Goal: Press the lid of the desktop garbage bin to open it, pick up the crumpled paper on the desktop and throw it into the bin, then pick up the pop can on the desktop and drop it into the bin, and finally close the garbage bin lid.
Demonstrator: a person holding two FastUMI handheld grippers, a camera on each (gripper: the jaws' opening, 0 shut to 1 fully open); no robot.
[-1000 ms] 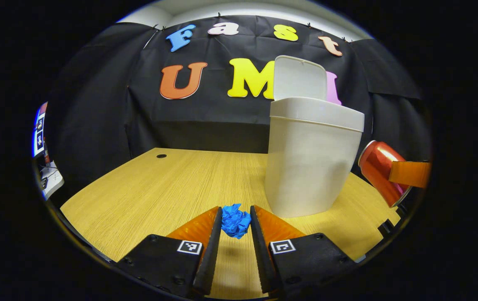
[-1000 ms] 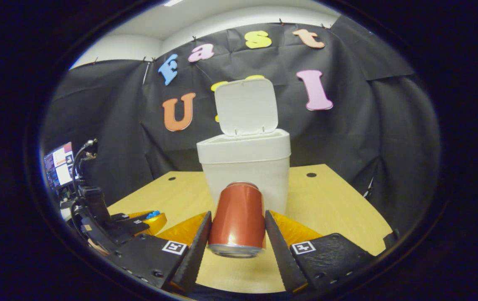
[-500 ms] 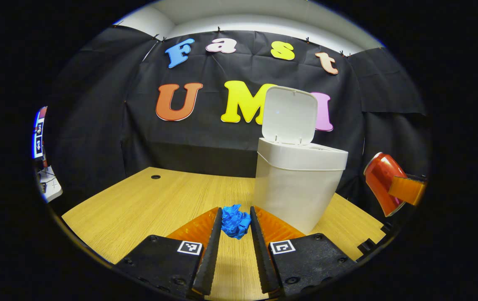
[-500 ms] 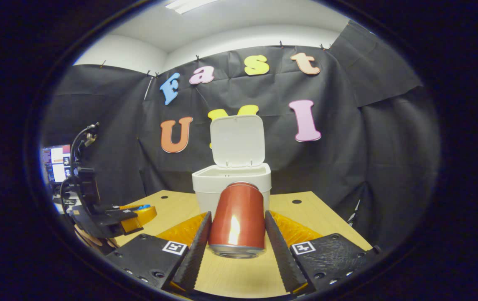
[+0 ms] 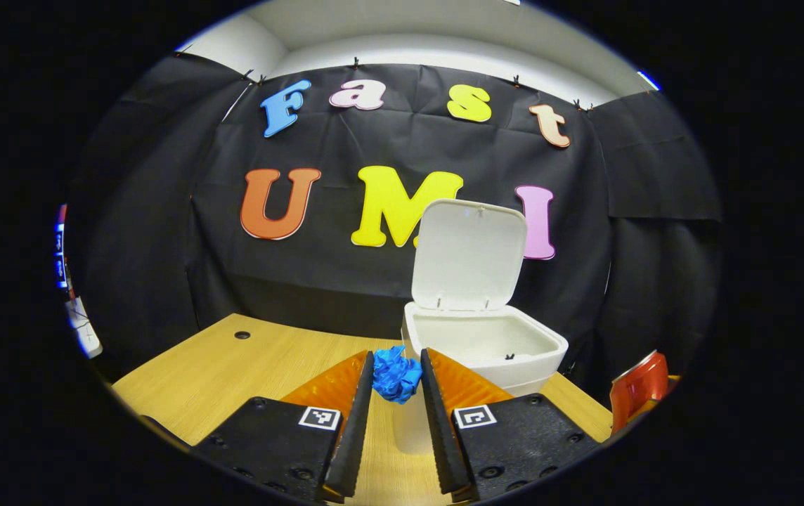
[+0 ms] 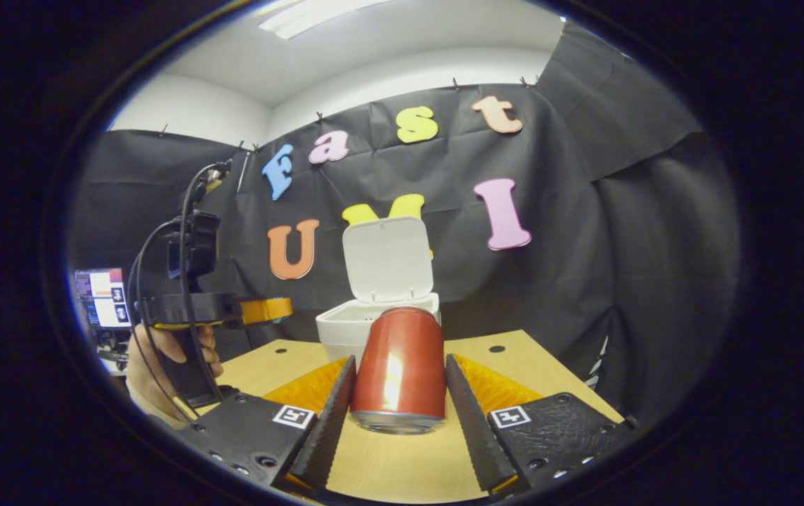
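Paper held short of open bin.
My left gripper [image 5: 396,376] clenched crumpled paper [image 5: 396,374]; bin [image 5: 484,342] mouth lay ahead-right, below; right gripper [image 6: 399,393] gripped can [image 6: 400,369].

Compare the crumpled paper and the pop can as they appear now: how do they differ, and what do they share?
The crumpled paper is blue, irregular and small; the pop can is red, smooth, cylindrical and larger. The paper sits between the left gripper fingers, the can between the right gripper fingers. Both are held off the desk, near the open bin.

Recording booth (cloth-draped wall [image 5: 163,232], desk [image 5: 233,365])
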